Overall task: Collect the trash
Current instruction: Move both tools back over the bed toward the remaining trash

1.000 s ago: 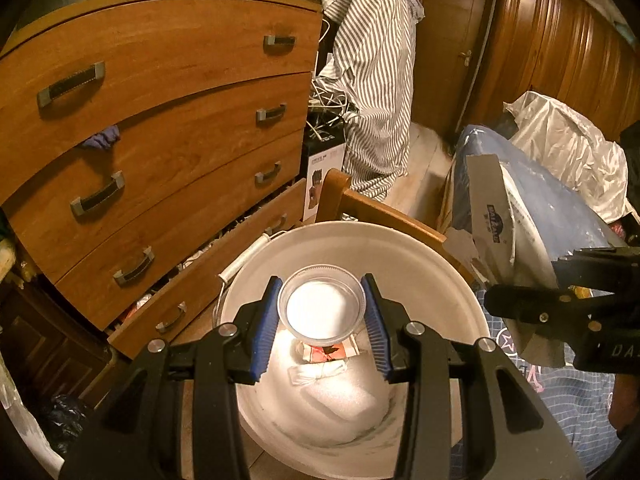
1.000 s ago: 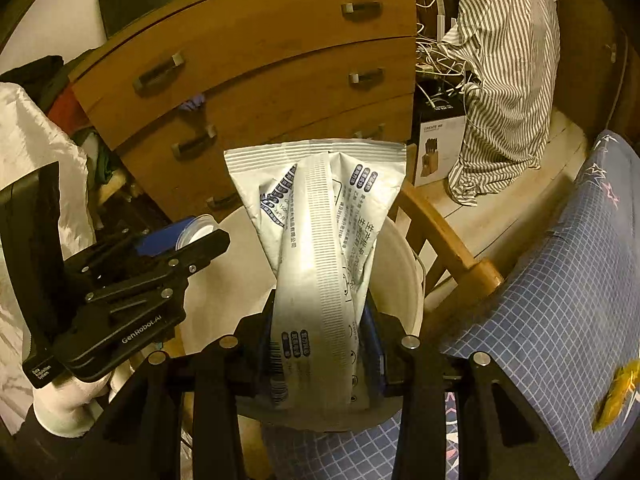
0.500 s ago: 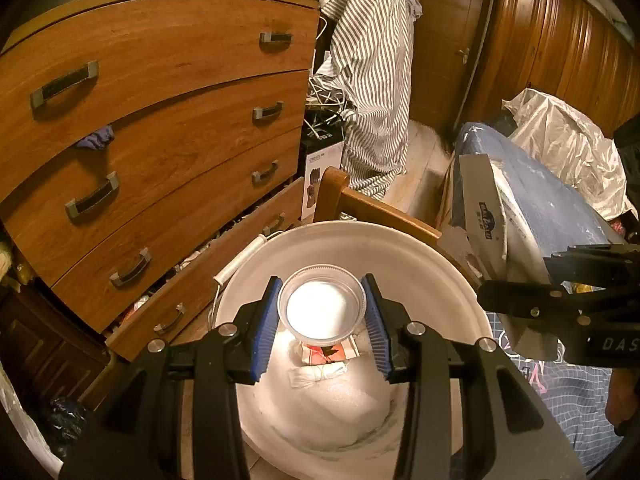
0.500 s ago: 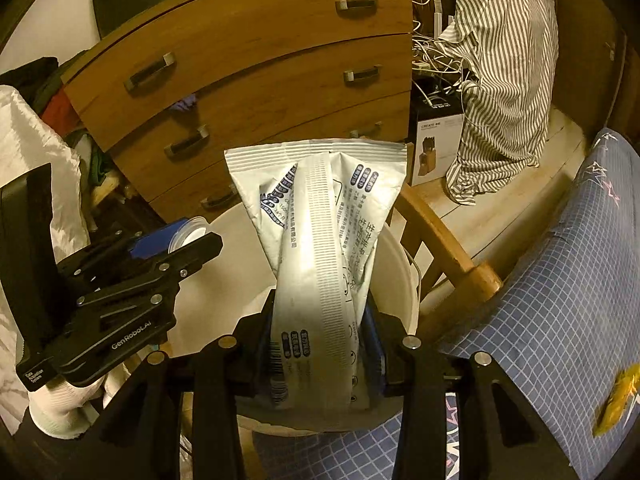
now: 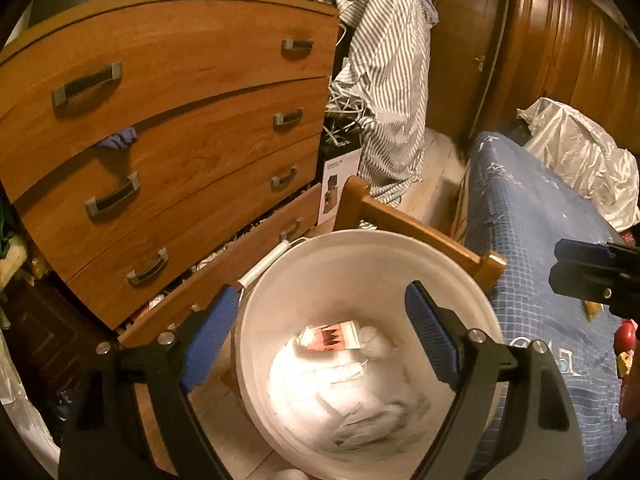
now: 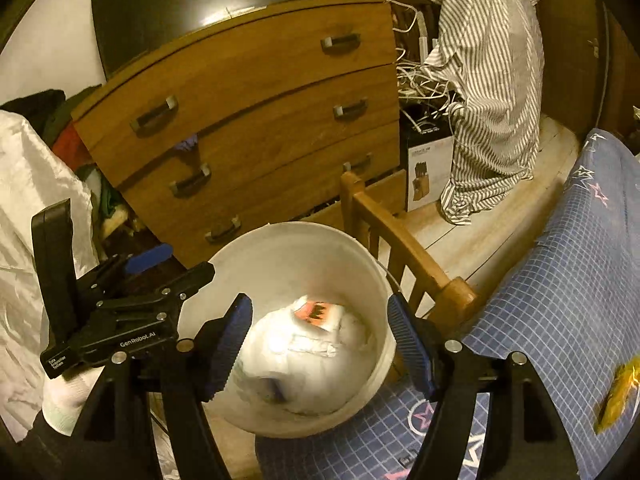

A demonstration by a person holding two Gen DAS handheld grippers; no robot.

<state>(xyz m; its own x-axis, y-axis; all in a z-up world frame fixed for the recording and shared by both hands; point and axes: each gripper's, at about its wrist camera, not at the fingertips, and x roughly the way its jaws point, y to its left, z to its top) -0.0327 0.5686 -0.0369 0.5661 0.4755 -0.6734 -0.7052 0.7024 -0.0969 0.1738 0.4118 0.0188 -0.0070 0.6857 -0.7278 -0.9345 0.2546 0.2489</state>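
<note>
A white bucket stands by the bed and holds white trash, with a red-printed wrapper on top. My left gripper is open and empty above the bucket; it also shows in the right wrist view. My right gripper is open and empty above the bucket; it shows at the right edge of the left wrist view. A yellow wrapper lies on the blue bedsheet.
A wooden chest of drawers stands behind the bucket, its bottom drawer pulled out. A wooden chair back is beside the bucket. A striped shirt hangs behind. A white plastic sheet lies on the bed.
Both grippers opened. The clear plastic cup left my left gripper and the white packet left my right gripper; both dropped into the bucket.
</note>
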